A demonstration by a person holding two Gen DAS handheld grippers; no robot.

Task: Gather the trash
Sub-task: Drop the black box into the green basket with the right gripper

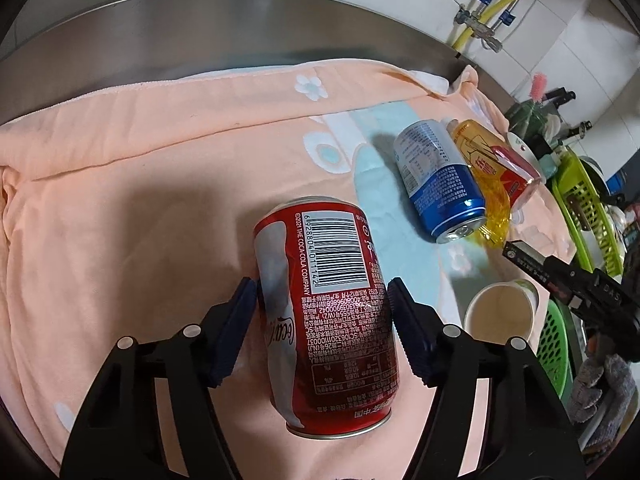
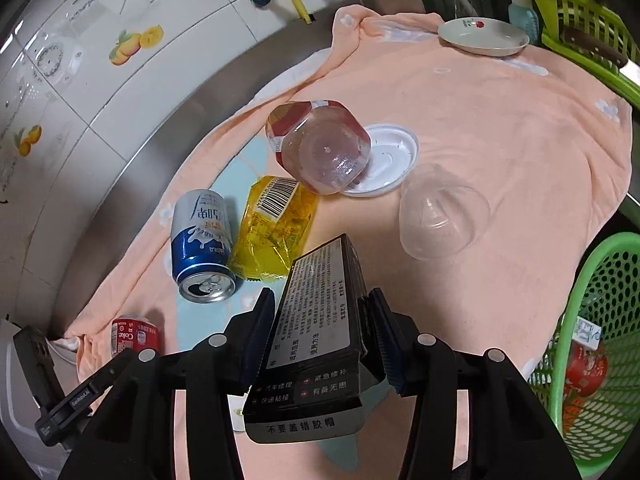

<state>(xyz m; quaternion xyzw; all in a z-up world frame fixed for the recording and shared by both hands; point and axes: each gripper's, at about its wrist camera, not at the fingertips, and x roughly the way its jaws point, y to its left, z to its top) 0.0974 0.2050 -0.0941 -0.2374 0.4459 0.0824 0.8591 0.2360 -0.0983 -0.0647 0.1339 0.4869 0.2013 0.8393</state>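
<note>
My left gripper (image 1: 322,300) is shut on a red Coca-Cola can (image 1: 326,316), its pads pressed on both sides, over the peach towel (image 1: 132,184). My right gripper (image 2: 320,312) is shut on a black box (image 2: 320,332) with white print, held above the towel (image 2: 500,152). The box also shows in the left wrist view (image 1: 560,276). A blue and white can (image 2: 202,244), a yellow wrapper (image 2: 276,228), a clear plastic bottle (image 2: 320,144), a white lid (image 2: 384,160) and a clear dome lid (image 2: 444,216) lie on the towel. The Coke can (image 2: 134,338) shows at lower left.
A green mesh basket (image 2: 592,336) holding some trash stands at the right edge. A paper cup (image 1: 502,312) stands next to it. A white plate (image 2: 482,36) and a lime dish rack (image 2: 592,32) are at the back. A steel ledge and tiled wall (image 2: 80,80) run behind.
</note>
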